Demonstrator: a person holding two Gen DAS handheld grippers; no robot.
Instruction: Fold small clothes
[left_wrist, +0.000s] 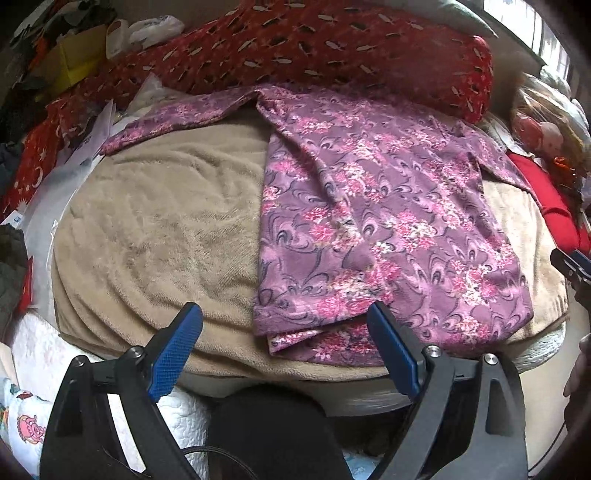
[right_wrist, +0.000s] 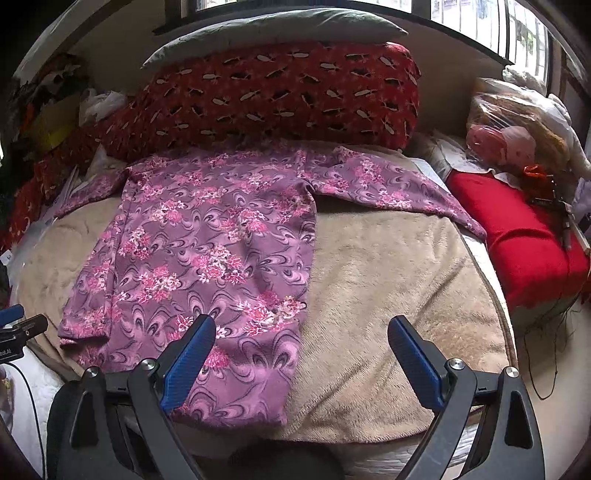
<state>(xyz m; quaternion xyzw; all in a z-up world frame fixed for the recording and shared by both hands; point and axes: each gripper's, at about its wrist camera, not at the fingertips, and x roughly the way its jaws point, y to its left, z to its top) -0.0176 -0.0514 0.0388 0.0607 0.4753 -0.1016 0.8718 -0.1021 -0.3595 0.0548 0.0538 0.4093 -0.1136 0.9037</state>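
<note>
The purple floral garment (right_wrist: 207, 258) looks soft, light, probably already doubled; take its near hem; left gripper (left_wrist: 284, 347) and right gripper (right_wrist: 301, 354) both spread apart, empty.

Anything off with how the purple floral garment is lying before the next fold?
The purple floral garment is folded lengthwise on the beige blanket, but one sleeve trails out toward the red cushion, and its near hem layers are uneven. Both grippers are open, holding nothing.
</note>
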